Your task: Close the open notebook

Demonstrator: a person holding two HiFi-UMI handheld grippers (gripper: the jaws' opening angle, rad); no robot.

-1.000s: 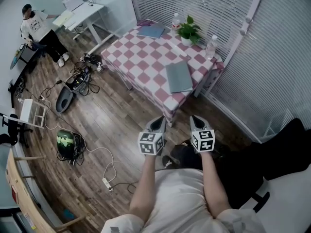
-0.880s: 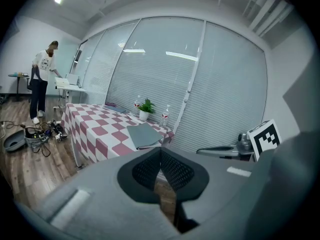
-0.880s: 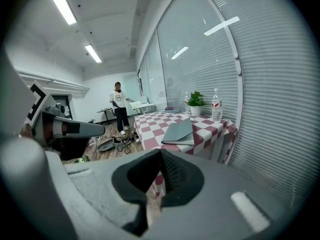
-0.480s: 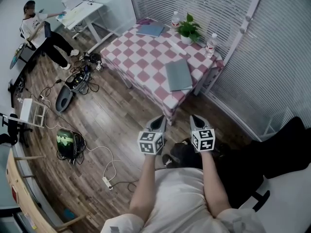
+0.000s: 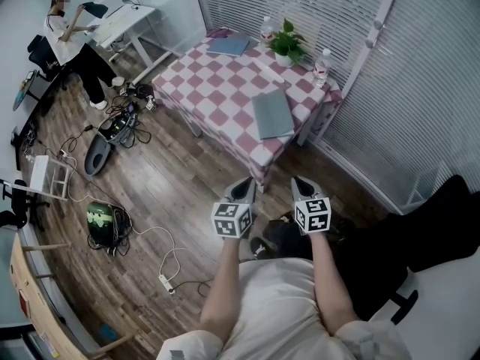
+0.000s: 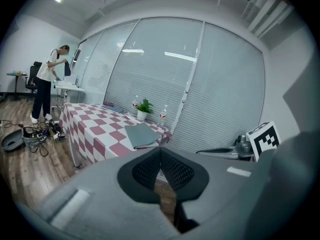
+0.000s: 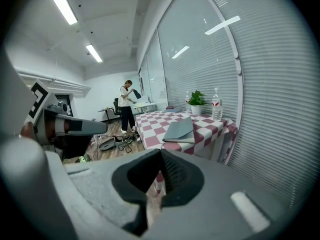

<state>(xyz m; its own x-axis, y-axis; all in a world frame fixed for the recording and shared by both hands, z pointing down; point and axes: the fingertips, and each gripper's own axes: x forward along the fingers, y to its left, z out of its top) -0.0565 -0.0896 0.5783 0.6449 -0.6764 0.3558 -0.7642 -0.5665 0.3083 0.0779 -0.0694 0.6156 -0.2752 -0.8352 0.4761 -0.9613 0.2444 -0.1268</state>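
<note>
A table (image 5: 214,81) in a pink-and-white checked cloth fills the upper middle of the head view. The grey notebook (image 5: 271,115) lies shut at its near end, well apart from both grippers. Lower in the frame, the left gripper (image 5: 246,184) and right gripper (image 5: 298,184) hold their jaws pressed together on nothing. Labels on the bottles (image 5: 322,64) are too small to read.

Your left gripper (image 6: 160,152) and right gripper (image 7: 161,155) look like smooth, matt grey plastic. Their black pads (image 6: 176,172) carry a fine mesh-like texture. The tablecloth (image 5: 217,88) reads as soft woven cloth, hanging in folds at the edges. On it, the notebook (image 5: 272,115) has a smooth, matt cover. The floor (image 5: 180,193) is plank wood with a faint sheen. The bottle (image 5: 322,64) looks like clear glossy plastic. The blinds (image 5: 427,103) are thin, smooth slats.
</note>
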